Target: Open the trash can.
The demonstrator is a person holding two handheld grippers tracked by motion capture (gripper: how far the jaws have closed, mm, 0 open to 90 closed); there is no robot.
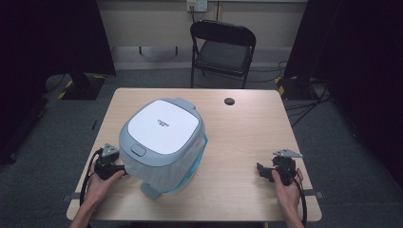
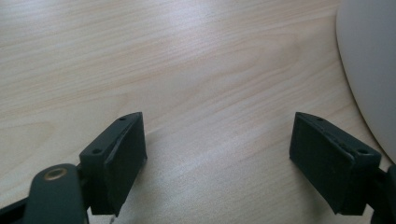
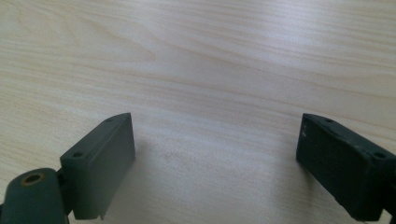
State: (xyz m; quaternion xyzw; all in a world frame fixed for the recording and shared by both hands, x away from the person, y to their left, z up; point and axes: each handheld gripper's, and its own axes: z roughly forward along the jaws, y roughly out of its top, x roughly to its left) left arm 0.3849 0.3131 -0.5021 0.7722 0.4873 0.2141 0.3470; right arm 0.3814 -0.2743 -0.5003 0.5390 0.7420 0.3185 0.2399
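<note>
A large grey and white appliance with a closed lid (image 1: 161, 137) stands left of centre on the wooden table (image 1: 237, 137), its translucent blue-tinted body below the lid. My left gripper (image 1: 124, 172) rests on the table by the appliance's near left side, open with nothing between its jaws. Its own view has the open gripper (image 2: 217, 140) over bare wood, with the appliance's pale wall (image 2: 373, 70) at the right edge. My right gripper (image 1: 260, 171) lies near the table's right front, open and empty; in its own view the gripper (image 3: 215, 142) frames bare tabletop.
A small black round cap (image 1: 230, 101) sits in the table toward the far edge. A black folding chair (image 1: 222, 50) stands beyond the table. Dark curtains and stand bases flank the table on the carpet.
</note>
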